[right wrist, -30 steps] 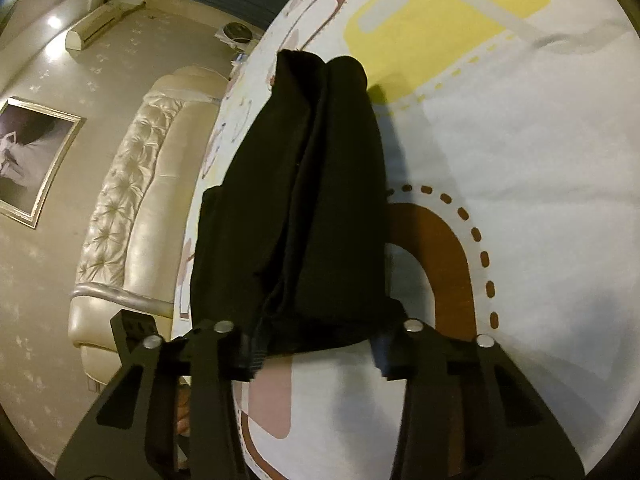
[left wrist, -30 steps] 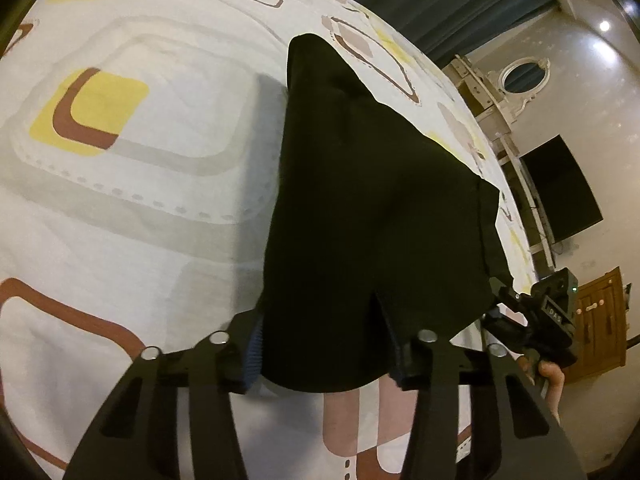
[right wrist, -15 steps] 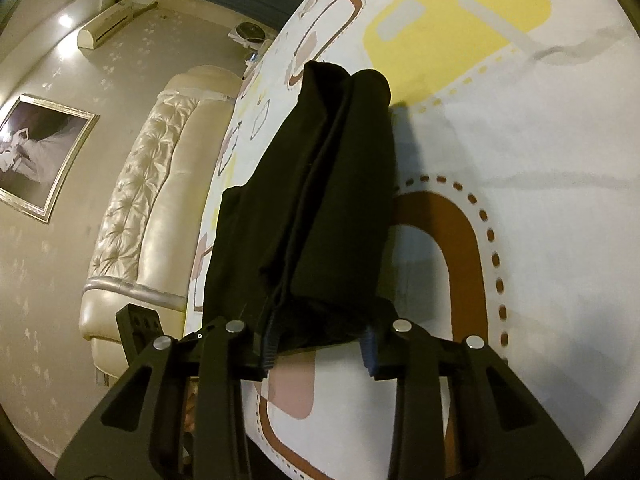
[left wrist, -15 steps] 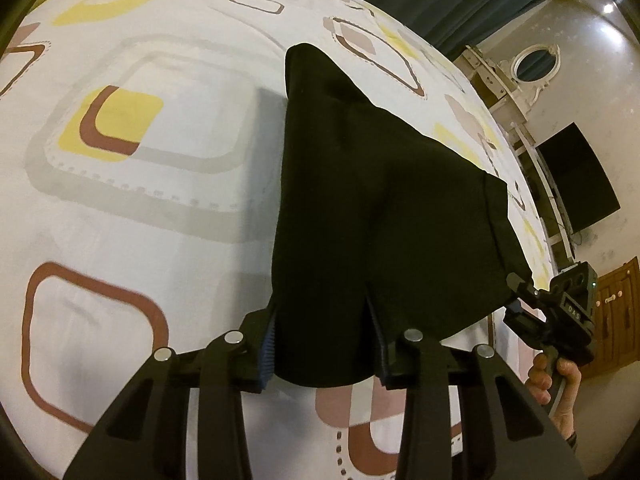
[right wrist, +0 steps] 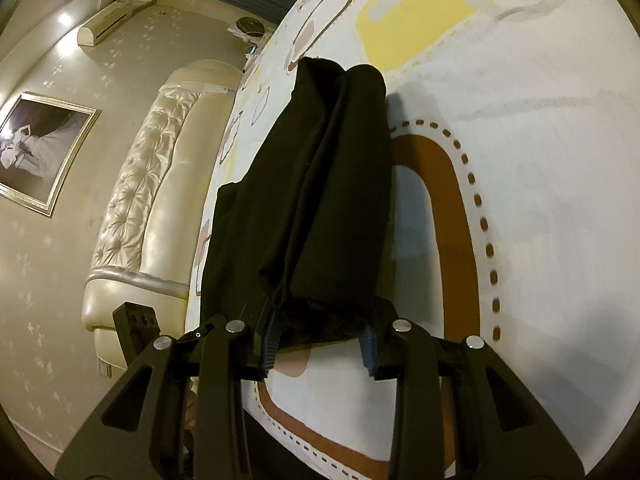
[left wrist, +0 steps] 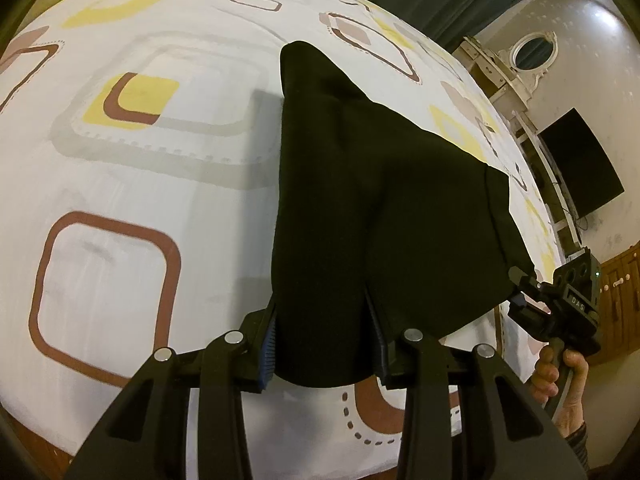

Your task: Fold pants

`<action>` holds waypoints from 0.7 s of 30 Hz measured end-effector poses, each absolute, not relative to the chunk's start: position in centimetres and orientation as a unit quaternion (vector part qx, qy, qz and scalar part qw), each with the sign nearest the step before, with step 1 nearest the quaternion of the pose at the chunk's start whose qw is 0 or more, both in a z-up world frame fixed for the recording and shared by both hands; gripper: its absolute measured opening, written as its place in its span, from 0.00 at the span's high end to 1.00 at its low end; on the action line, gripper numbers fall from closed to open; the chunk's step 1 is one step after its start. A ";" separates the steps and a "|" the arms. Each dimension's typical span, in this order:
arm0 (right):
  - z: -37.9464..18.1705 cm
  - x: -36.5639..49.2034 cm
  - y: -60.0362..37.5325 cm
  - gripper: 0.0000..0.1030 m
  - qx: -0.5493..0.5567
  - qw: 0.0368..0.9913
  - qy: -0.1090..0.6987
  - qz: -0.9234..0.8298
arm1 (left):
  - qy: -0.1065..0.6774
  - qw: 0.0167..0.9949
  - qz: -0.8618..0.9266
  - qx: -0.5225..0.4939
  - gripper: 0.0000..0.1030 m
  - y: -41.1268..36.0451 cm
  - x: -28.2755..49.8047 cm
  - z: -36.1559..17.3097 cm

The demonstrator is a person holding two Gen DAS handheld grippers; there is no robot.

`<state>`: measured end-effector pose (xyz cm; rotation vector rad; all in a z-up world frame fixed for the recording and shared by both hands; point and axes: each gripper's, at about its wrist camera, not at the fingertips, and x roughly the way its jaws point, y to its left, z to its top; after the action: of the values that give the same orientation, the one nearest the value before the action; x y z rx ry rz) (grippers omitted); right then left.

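Note:
The black pants (left wrist: 360, 184) hang folded over a bed with a white patterned sheet (left wrist: 120, 168). My left gripper (left wrist: 324, 344) is shut on one corner of the pants' near edge and holds it up. My right gripper (right wrist: 320, 340) is shut on the other corner; it also shows at the right of the left wrist view (left wrist: 520, 284). In the right wrist view the pants (right wrist: 320, 184) stretch away from the fingers, their far end resting on the sheet (right wrist: 540, 160). The left gripper's body (right wrist: 136, 324) shows at lower left there.
A cream tufted headboard (right wrist: 140, 200) and a framed picture (right wrist: 40, 152) lie left in the right wrist view. A dark TV screen (left wrist: 580, 168), a white dresser with an oval mirror (left wrist: 532, 52) and a wooden door (left wrist: 616, 300) stand past the bed's right edge.
Both grippers have lifted and drawn back a little with the pants held. The pants hang steeper and more of the sheet shows around them.

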<state>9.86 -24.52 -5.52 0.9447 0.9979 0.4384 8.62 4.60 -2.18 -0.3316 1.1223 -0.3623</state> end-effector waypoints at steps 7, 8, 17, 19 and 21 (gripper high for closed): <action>-5.6 8.8 -24.3 0.69 0.433 0.749 0.459 0.203 | 0.528 0.818 -0.170 -0.154 0.63 4.3 7.9 -2.1; -5.6 8.6 -24.4 0.69 0.432 0.749 0.459 0.203 | 0.528 0.817 -0.170 -0.155 0.63 4.3 7.8 -2.1; -6.0 7.8 -24.0 0.69 0.436 0.745 0.464 0.199 | 0.524 0.821 -0.173 -0.146 0.62 4.0 8.1 -2.7; -6.4 7.7 -24.1 0.69 0.439 0.743 0.464 0.200 | 0.522 0.821 -0.175 -0.148 0.61 4.0 8.0 -2.8; -6.7 7.8 -23.8 0.69 0.444 0.740 0.464 0.200 | 0.520 0.821 -0.179 -0.150 0.61 4.2 7.9 -2.9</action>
<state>7.80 -23.84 -6.66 0.9742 1.0183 0.4377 7.88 4.17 -2.94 -0.3194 1.1074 -0.3800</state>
